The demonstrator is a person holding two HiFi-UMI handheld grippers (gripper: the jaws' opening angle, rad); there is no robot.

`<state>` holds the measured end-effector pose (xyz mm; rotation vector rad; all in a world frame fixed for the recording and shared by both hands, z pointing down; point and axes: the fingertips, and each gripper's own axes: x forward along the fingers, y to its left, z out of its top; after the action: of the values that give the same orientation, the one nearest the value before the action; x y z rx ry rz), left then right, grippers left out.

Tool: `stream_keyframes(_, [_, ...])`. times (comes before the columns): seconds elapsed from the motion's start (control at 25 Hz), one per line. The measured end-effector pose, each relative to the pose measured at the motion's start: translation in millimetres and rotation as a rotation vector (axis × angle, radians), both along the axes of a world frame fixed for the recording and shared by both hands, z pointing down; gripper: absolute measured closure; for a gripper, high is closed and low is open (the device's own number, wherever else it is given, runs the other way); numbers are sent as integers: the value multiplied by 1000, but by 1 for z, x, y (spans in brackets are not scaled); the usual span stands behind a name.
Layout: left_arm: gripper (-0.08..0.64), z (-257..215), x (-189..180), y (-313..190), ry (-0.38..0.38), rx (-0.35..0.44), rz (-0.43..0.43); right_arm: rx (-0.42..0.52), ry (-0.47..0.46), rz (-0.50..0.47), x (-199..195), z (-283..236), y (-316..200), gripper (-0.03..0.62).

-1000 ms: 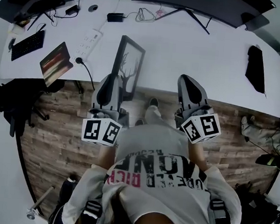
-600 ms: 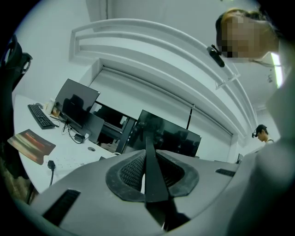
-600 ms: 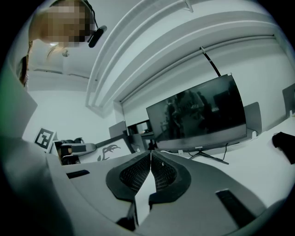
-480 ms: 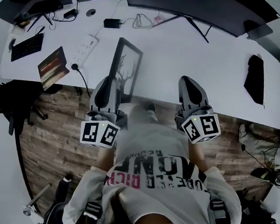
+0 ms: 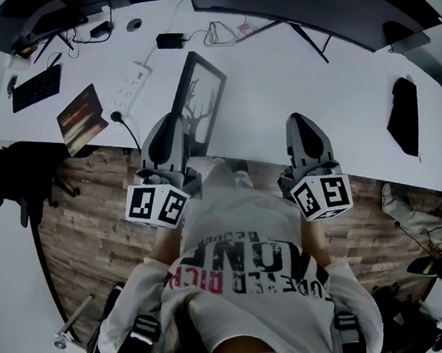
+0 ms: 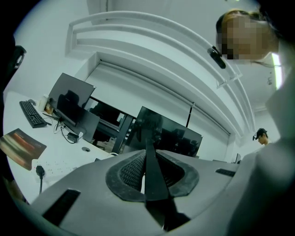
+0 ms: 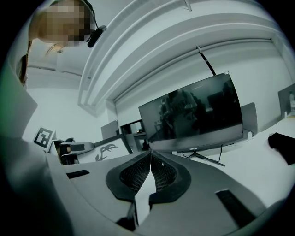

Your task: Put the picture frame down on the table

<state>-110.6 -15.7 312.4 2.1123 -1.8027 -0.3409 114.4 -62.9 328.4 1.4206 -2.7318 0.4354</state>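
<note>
The picture frame (image 5: 199,101), black-edged with a bare-tree drawing, stands upright on its edge over the front of the white table (image 5: 290,86). My left gripper (image 5: 179,124) is shut on the frame's near edge. In the left gripper view that thin dark edge (image 6: 148,138) runs straight up between the ribbed pads of the left gripper (image 6: 146,161). My right gripper (image 5: 300,123) hovers at the table's front edge, to the right of the frame, shut with nothing in it; its pads (image 7: 159,173) meet. The right gripper view shows the frame (image 7: 105,150) off to its left.
A large monitor (image 5: 313,7) stands at the back. A power strip (image 5: 131,83), a keyboard (image 5: 36,87) and a striped pad (image 5: 80,113) lie to the left. A black flat object (image 5: 405,115) lies at the right. Cables and an adapter (image 5: 169,40) sit behind the frame.
Both grippers and the frame have shifted slightly forward over the table's front edge. The left gripper's hold on the frame is unchanged; the right stays shut.
</note>
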Motion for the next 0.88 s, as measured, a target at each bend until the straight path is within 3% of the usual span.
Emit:
stream_keyframes(0.44, [495, 1, -33, -52, 2, -17, 81, -25, 8, 99, -26, 0, -29, 591])
stream_keyframes(0.88, [495, 23, -48, -69, 16, -71, 109, -66, 10, 145, -39, 16, -40, 591])
